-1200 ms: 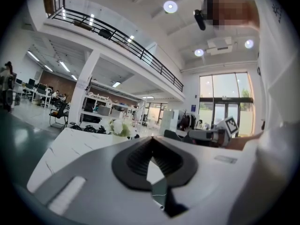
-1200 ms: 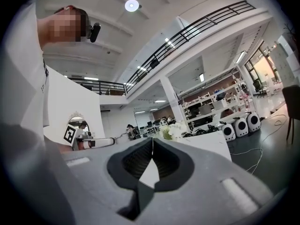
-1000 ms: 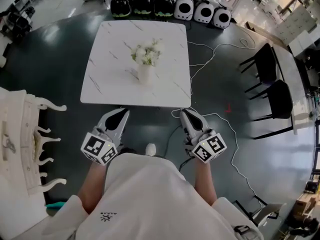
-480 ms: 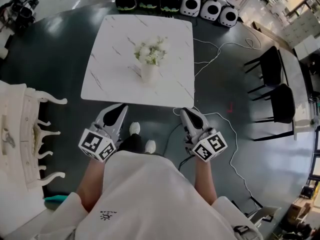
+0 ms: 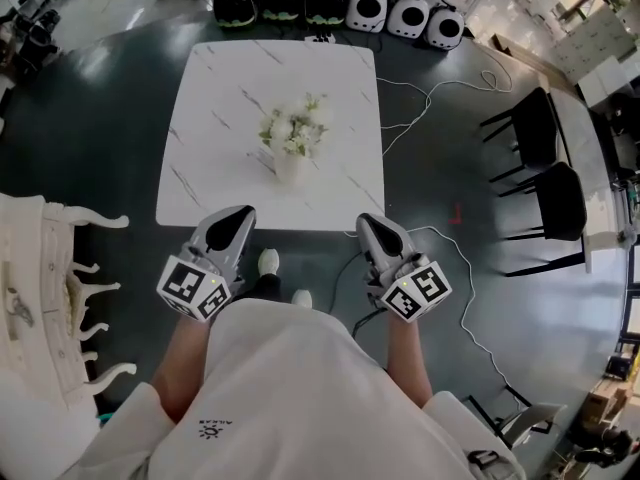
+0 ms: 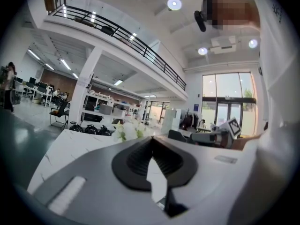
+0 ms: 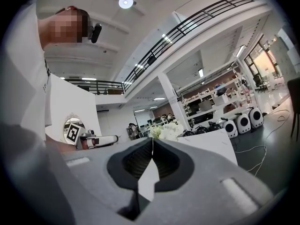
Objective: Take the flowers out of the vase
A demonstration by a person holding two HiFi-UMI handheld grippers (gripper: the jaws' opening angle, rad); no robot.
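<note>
**Marble table, flowers in the vase, both grippers at its near edge**

Polished dark-grey flooring surrounds a square white marble table (image 5: 210,98). Near the tabletop's centre, slightly toward its near edge, a white vase (image 5: 289,165) stands upright and holds a bunch of white and green flowers (image 5: 294,128). Bare marble lies all round it. Past the far edge, a row of rounded black and white cases (image 5: 330,3) sits on the floor. Black chairs (image 5: 545,203) stand off the right edge, and white carved furniture (image 5: 50,288) off the left. White cables (image 5: 420,98) trail by the right corners. The left gripper (image 5: 236,218) and right gripper (image 5: 370,223) hover at the near edge. Both have their jaws pressed together on nothing, well apart from the vase.
</note>
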